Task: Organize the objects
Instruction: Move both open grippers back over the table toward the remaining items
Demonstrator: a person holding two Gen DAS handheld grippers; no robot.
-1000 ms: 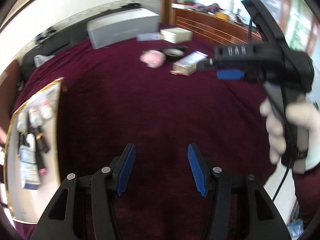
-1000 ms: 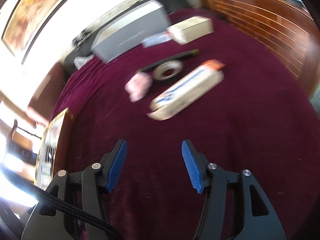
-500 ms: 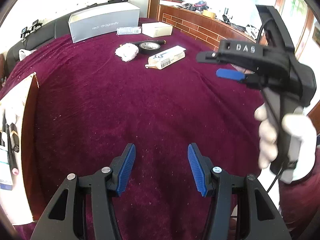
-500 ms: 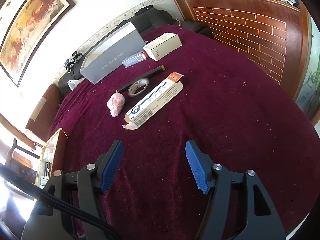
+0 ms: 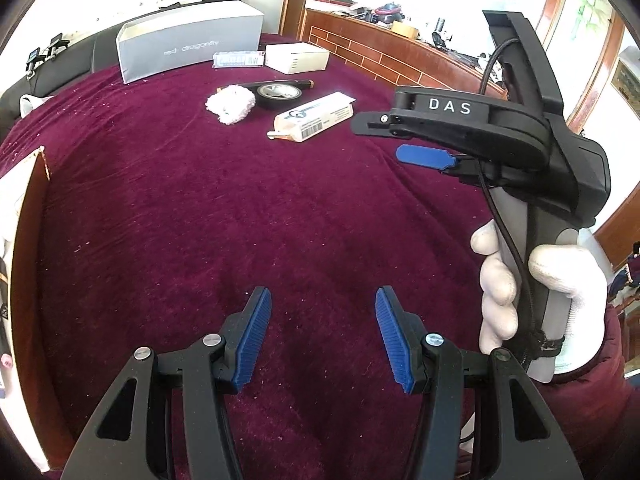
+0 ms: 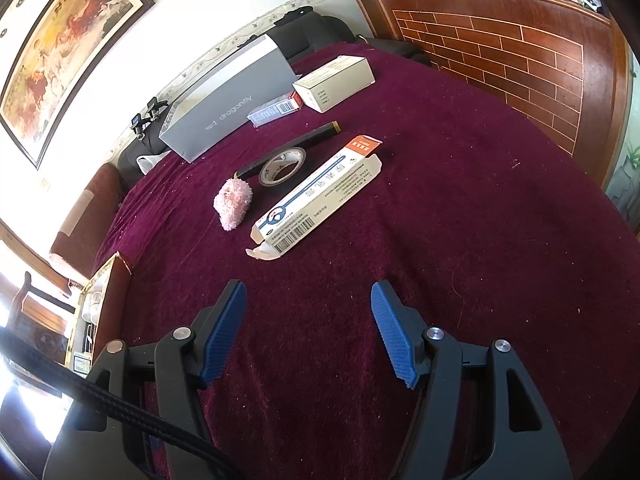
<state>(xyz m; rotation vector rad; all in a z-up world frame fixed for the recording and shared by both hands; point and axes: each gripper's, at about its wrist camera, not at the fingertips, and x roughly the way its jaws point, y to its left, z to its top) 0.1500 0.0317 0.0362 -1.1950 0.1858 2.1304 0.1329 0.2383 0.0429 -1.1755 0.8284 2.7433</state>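
A long white carton (image 6: 316,200) with blue print and an orange end lies on the maroon cloth (image 6: 440,260). Beside it are a pink fluffy ball (image 6: 233,202), a black tape roll (image 6: 282,166) and a thin black stick (image 6: 304,140). My right gripper (image 6: 306,328) hovers open over bare cloth, short of the carton. My left gripper (image 5: 323,336) is also open and empty. From the left wrist I see the carton (image 5: 314,116), ball (image 5: 231,104) and tape (image 5: 279,95) far ahead. The right gripper (image 5: 380,140) hangs at right in a white-gloved hand (image 5: 560,280).
A grey shoe box (image 6: 228,100), a white box (image 6: 334,84) and a small blue-white carton (image 6: 274,111) stand at the table's far side. A gold-rimmed tray (image 6: 94,300) holding small items sits at the left edge. A brick-patterned wooden counter (image 6: 520,60) borders the right.
Both views have gone from blurred to sharp. The right gripper's jaws have spread a little wider. In the left wrist view the tray has slid out toward the left edge.
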